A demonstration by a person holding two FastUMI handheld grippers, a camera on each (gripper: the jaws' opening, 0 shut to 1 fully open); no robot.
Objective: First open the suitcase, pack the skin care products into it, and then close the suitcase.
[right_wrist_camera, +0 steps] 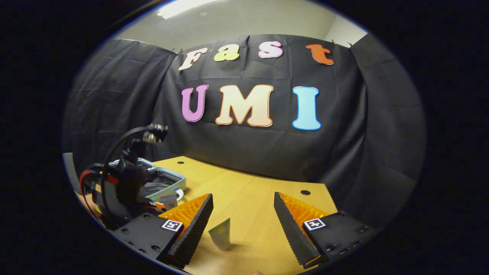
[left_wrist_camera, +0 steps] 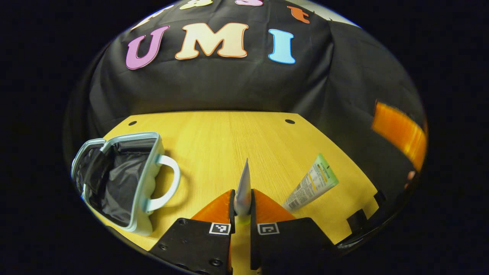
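A pale blue suitcase point(left_wrist_camera: 133, 179) lies open on the left of the wooden table point(left_wrist_camera: 229, 137), its dark lining showing and its white handle toward the middle. My left gripper point(left_wrist_camera: 242, 202) is shut on a grey tube point(left_wrist_camera: 243, 183) that points up between the fingers. A second tube point(left_wrist_camera: 311, 183), white with a green end, lies flat on the table to its right. In the right gripper view my right gripper point(right_wrist_camera: 242, 221) stands open above that green-ended tube point(right_wrist_camera: 221, 233). The left gripper point(right_wrist_camera: 126, 191) appears at the left there, in front of the suitcase point(right_wrist_camera: 168, 183).
The table has small dark holes near its far corners point(left_wrist_camera: 290, 121) and notches along its right edge point(left_wrist_camera: 359, 219). Black cloth walls close in behind and to the right. An orange object point(left_wrist_camera: 399, 133) shows at the far right of the left gripper view.
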